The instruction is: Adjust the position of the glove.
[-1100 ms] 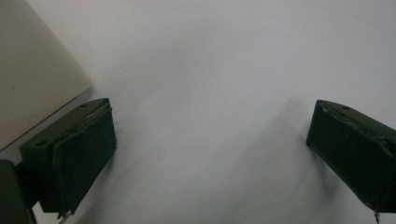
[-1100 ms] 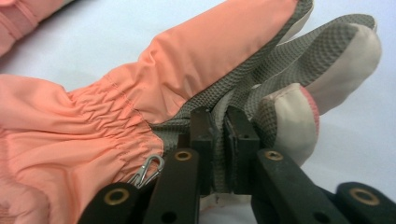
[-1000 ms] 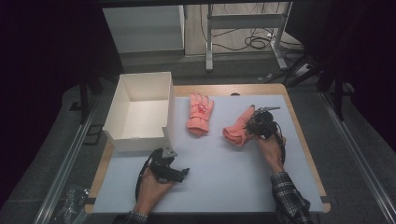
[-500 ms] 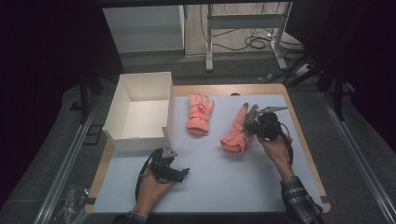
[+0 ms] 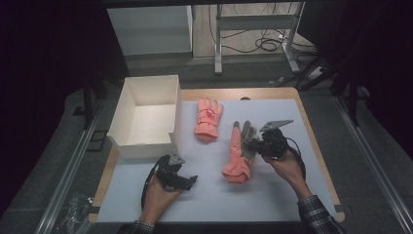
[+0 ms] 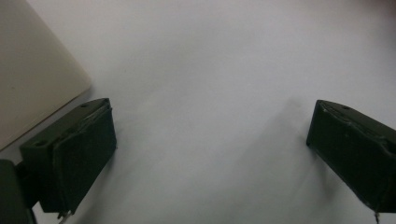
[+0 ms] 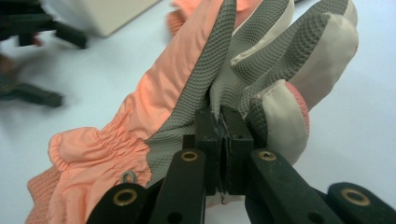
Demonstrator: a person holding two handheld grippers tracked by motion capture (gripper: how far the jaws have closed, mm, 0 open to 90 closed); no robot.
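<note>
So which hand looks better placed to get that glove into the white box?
The right. Its hand-held gripper is already shut on the orange glove, palm side gripped. The left hand-held gripper is open over bare table beside the white box, holding nothing, though it sits nearer the box.

High view looks down over my table (image 5: pixel 272 195); my 2 gripper cameras sit close; right one shares glove (image 7: pixel 187 93).
</note>
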